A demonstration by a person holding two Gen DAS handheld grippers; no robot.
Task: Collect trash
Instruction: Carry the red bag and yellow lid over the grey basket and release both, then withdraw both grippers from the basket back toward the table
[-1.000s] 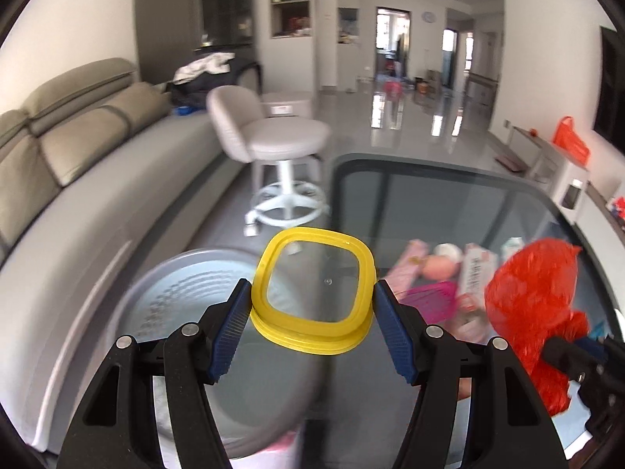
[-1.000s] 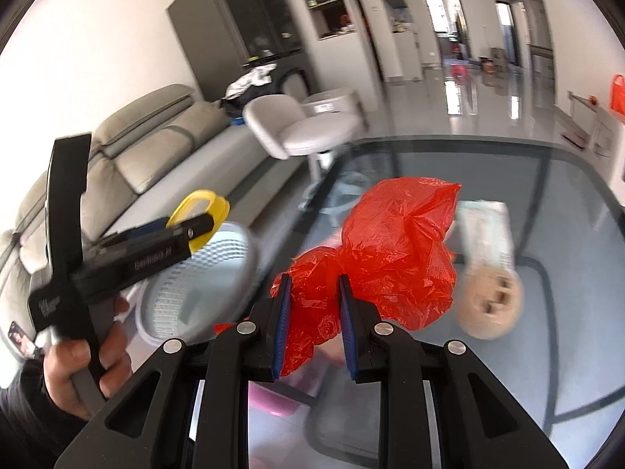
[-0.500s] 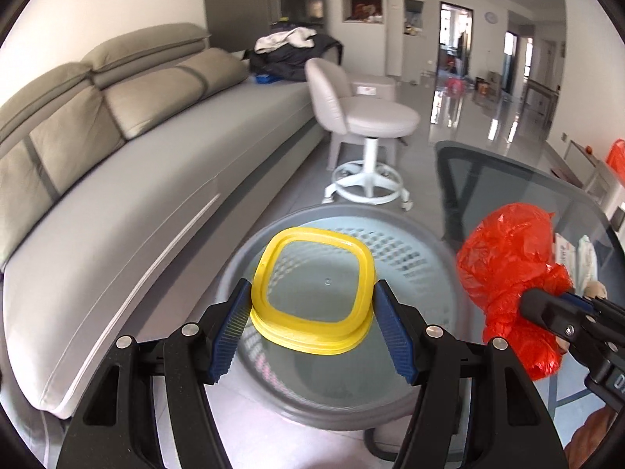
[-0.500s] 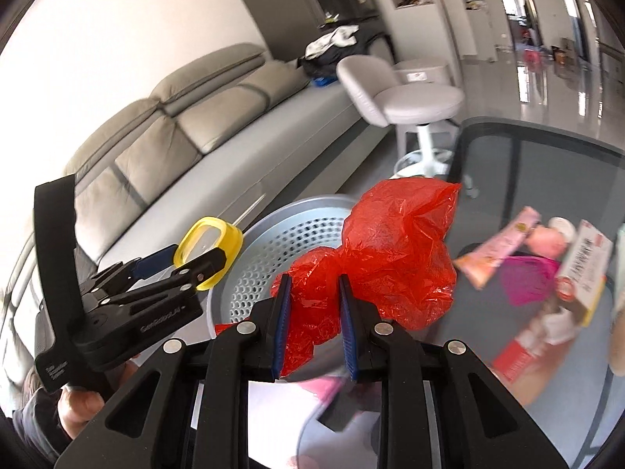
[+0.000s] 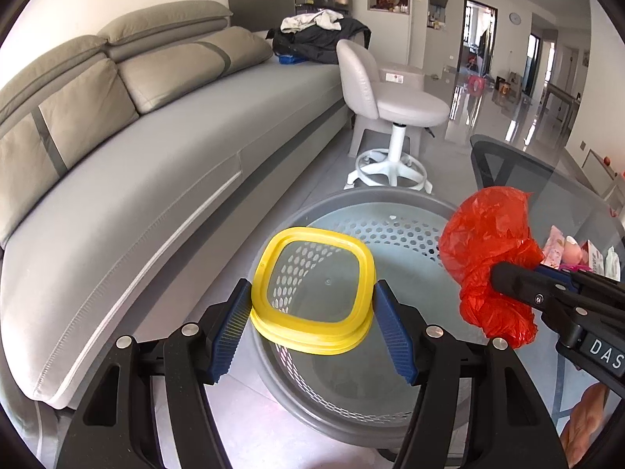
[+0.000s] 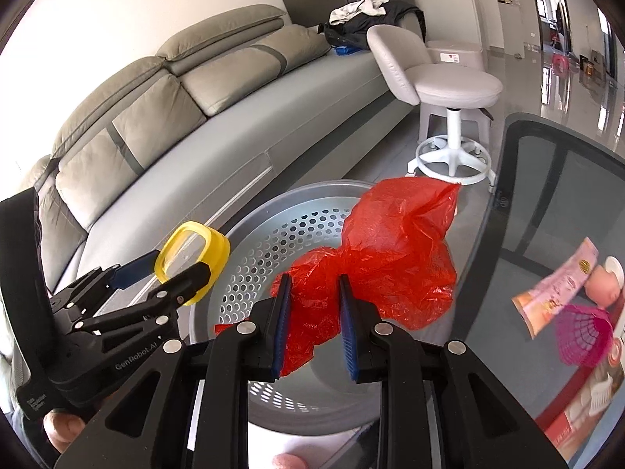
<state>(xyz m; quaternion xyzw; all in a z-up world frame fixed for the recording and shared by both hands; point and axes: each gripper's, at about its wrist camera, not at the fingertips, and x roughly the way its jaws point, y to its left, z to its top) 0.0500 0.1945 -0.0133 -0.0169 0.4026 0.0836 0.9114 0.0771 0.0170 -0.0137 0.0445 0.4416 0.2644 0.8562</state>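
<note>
Two tongs each carry a piece of trash above a grey perforated basket (image 5: 390, 234). At lower centre of the left wrist view, the left tongs (image 5: 312, 312) are clamped on the sides of a yellow square lid (image 5: 312, 336) with a clear middle. At lower centre of the right wrist view, the right tongs (image 6: 314, 316) pinch a crumpled red plastic bag (image 6: 394, 258). Pink packets (image 6: 554, 293) lie on the glass bench (image 6: 547, 195) at right.
</note>
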